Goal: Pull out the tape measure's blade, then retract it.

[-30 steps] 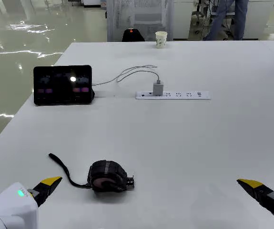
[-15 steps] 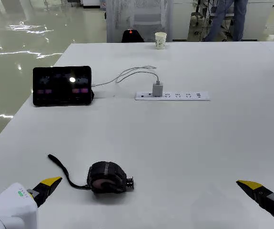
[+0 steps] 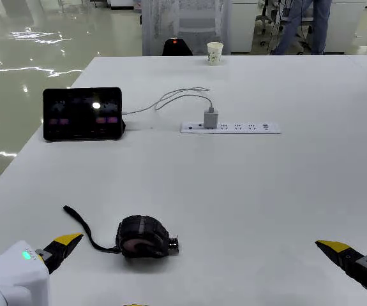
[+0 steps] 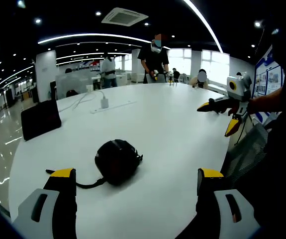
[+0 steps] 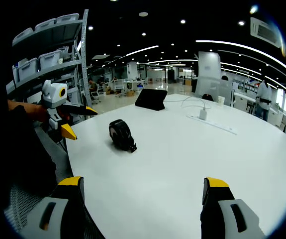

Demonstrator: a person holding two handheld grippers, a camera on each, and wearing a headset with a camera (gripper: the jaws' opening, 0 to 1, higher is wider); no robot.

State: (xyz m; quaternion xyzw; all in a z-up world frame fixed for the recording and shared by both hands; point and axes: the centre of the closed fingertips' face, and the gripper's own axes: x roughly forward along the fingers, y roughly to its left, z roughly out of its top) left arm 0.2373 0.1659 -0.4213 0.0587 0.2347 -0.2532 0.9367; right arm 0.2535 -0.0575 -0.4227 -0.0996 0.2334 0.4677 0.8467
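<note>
Yellow-tipped left gripper (image 4: 136, 174) gapes wide, well this side of the tablet (image 3: 82, 113). Next along comes the limp strap (image 3: 81, 222), then the black tape measure (image 3: 143, 237), flat on the table (image 3: 247, 185), nearer us than the tablet and slightly right. It looks compact, weighty and grippy: clamp the case, pinch the stiff hook (image 3: 175, 241). No label is legible. Right gripper (image 5: 143, 181), far right of the tablet, also spread wide.

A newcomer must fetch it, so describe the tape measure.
On the big white table, look at the near edge. The tape measure is the round black case trailing a strap, unlike the flat tablet and power strip farther back.
</note>
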